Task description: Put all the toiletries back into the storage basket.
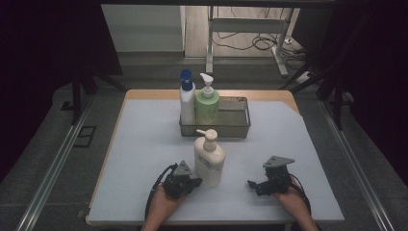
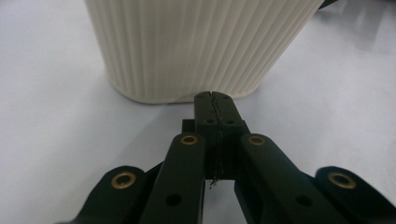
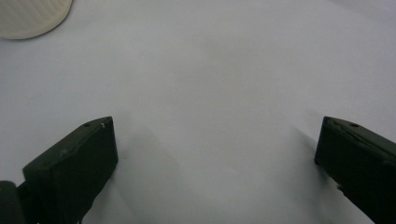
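Left tongs (image 2: 212, 94) closed empty beside cream pump bottle (image 1: 209, 158), right tongs (image 3: 215, 135) wide open.

Overhead view faces forward; both tool views closely share the cream bottle (image 1: 209, 156).

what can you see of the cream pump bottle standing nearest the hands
The cream ribbed plastic pump bottle stands upright on the pale grey table mat, in front of the wire mesh basket. Its pump head points left and a label shows on its front. The shut left tool sits just short of its base; contact is unclear.
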`<act>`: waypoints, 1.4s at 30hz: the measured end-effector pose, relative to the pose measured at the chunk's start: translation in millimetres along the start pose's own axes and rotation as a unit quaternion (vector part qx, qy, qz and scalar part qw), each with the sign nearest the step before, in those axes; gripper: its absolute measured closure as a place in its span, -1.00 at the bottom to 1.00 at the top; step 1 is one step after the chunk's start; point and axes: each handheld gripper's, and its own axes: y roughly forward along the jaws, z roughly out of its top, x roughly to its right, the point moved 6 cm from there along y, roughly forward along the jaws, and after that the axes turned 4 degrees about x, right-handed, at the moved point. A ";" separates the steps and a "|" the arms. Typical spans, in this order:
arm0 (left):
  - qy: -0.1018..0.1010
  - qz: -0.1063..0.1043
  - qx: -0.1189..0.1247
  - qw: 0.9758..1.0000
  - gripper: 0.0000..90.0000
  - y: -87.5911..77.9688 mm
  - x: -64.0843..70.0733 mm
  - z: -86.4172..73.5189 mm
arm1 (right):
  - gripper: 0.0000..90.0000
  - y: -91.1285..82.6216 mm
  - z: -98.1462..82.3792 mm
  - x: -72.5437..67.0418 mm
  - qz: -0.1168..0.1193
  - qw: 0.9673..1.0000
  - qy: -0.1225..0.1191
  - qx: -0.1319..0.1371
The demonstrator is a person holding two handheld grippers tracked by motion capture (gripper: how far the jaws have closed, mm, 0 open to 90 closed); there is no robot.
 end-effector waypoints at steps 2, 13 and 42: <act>0.000 0.003 0.002 1.000 0.99 -4.4 -0.8 0.2 | -1.00 0.1 0.1 0.2 -0.001 1.000 -0.001 0.000; -0.003 0.032 0.014 0.999 0.90 -36.5 -12.0 -6.8 | -1.00 0.2 0.3 0.2 -0.001 1.000 0.000 0.000; -0.055 0.163 -0.013 0.985 -0.18 -92.4 -56.2 -59.6 | -1.00 0.2 0.5 -0.2 -0.004 1.000 0.003 -0.002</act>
